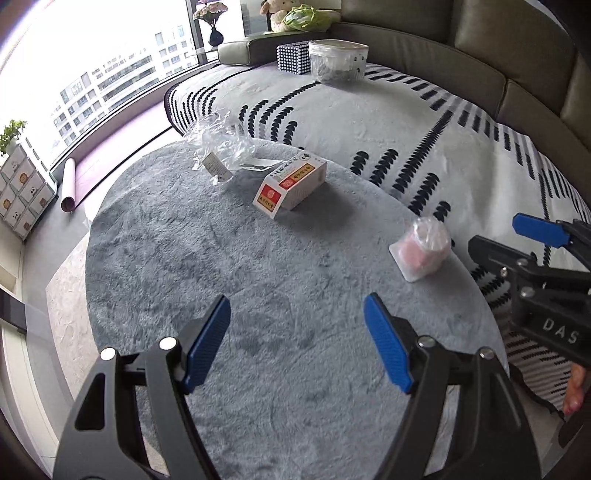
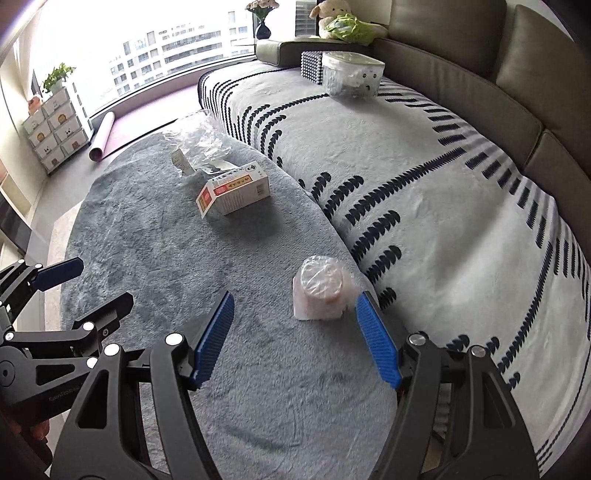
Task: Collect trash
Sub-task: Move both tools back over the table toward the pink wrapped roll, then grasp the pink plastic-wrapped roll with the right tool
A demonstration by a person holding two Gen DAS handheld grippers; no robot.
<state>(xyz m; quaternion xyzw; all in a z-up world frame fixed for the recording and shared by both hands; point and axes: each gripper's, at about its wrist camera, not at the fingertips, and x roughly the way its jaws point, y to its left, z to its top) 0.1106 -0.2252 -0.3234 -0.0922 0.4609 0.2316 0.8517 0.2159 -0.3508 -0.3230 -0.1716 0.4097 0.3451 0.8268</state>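
— Two grippers, both empty: the left gripper (image 1: 297,343) and the right gripper (image 2: 295,339) hang over the grey round rug (image 1: 229,280) with jaws spread wide.

— Trash located?

— Nearest, a plastic-wrapped pink item (image 2: 320,288) lies on the rug just ahead of the right gripper, beside the sofa cover (image 2: 424,206). Farther off, a white and red carton (image 2: 232,192) lies on its side. Beyond it, touching the carton, sits a crumpled clear plastic bag (image 2: 201,142).

Grey rug (image 1: 192,266) beside patterned sofa (image 2: 424,192) (vase (image 1: 216,36) by window).
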